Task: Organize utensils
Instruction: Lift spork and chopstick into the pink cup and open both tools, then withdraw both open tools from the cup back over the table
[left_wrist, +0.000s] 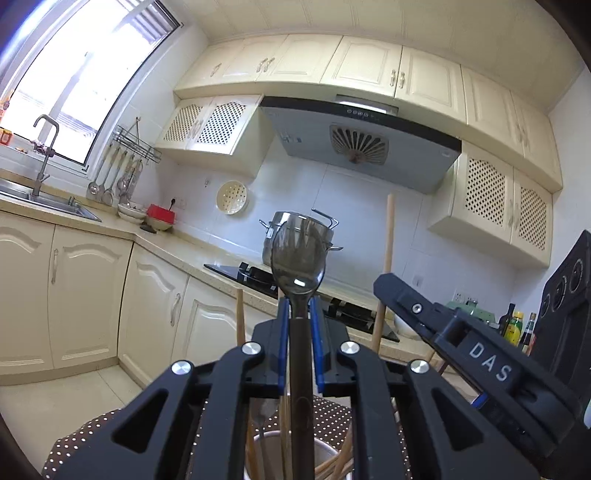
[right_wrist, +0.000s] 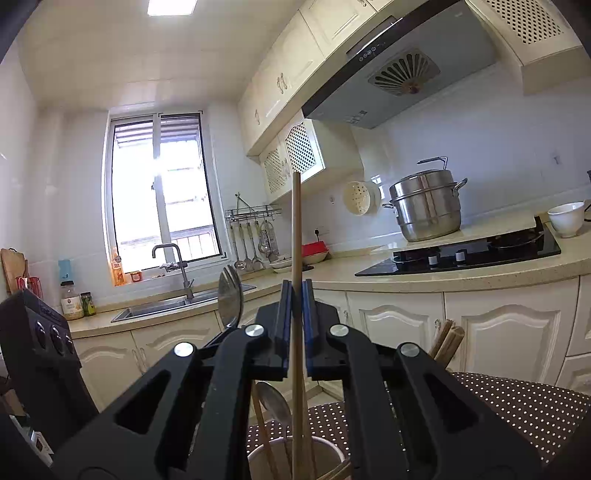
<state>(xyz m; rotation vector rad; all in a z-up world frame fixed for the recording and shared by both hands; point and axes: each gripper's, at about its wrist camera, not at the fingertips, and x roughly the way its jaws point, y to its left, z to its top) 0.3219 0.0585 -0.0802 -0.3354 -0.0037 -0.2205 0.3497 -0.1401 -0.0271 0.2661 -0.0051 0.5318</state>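
My left gripper (left_wrist: 298, 308) is shut on the handle of a metal spoon (left_wrist: 297, 258), which stands upright with its bowl up. Below it a white cup (left_wrist: 325, 452) holds wooden chopsticks and another spoon. The right gripper's body (left_wrist: 443, 332) reaches in from the right with a wooden chopstick (left_wrist: 388, 251) rising from it. In the right wrist view my right gripper (right_wrist: 296, 291) is shut on that upright wooden chopstick (right_wrist: 296, 229), whose lower end goes down into the white cup (right_wrist: 328, 448). The held spoon's bowl (right_wrist: 229, 295) shows to the left.
The cup stands on a brown polka-dot cloth (right_wrist: 517, 402). Behind are cream cabinets, a counter with a black hob (right_wrist: 465, 254), a steel pot (right_wrist: 424, 206), a white bowl (right_wrist: 565, 218) and a sink (right_wrist: 162, 306). Other chopsticks (right_wrist: 447, 343) stick up at the right.
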